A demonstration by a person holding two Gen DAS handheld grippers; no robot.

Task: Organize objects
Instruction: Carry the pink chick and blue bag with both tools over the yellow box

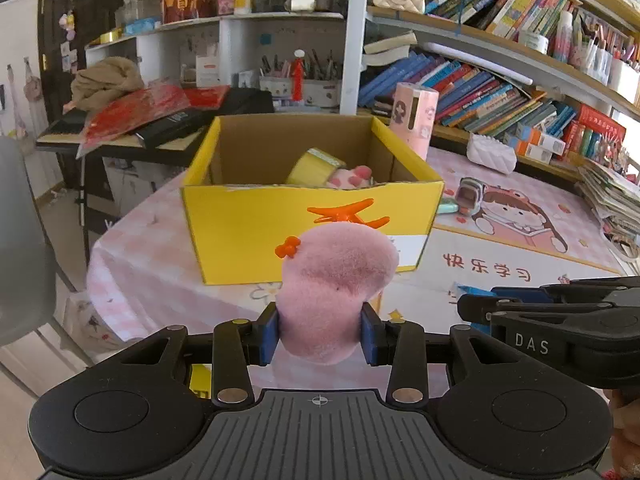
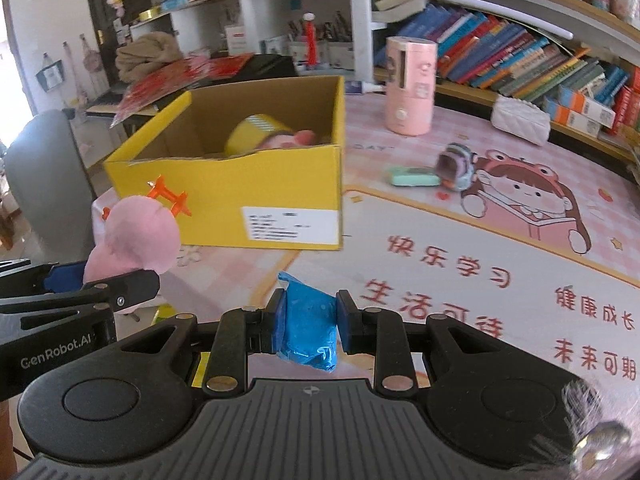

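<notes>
Left gripper: the left gripper point(image 1: 320, 338) has its blue pads squeezed onto a soft pink plush toy with an orange bow and orange plastic horns point(image 1: 336, 296); the pads are only a little way apart, with the toy's lower part pinched between them and its fluffy top poking up past the fingertips

Right gripper: the right gripper point(image 2: 310, 322) is closed tight on a small crinkly blue plastic packet point(image 2: 308, 328); the packet fills the narrow gap between the pads and hangs out a bit below them

Box: the open yellow cardboard box point(image 1: 248, 224) sits on the pink cartoon table mat point(image 2: 460, 248), ahead of both pairs of fingers; it looks near the left fingers and a little up and to the left of the right ones

In the box: a yellow roll of tape point(image 1: 316, 166) and a pink spotted soft thing point(image 1: 352, 178) lie at the far side

Doing it well: the likely job is to drop both things in the box; each hand should lift high enough to clear the front wall, go over the empty near part, then let go; the toy's horns could catch the box edge, so it should go in from above; the two grippers are close side by side, so they should not bump

Hard to see: the bottom of the box is hidden by its front wall; the toy's face is turned away; what the blue packet holds cannot be told; the label on the box is too blurry to read
</notes>
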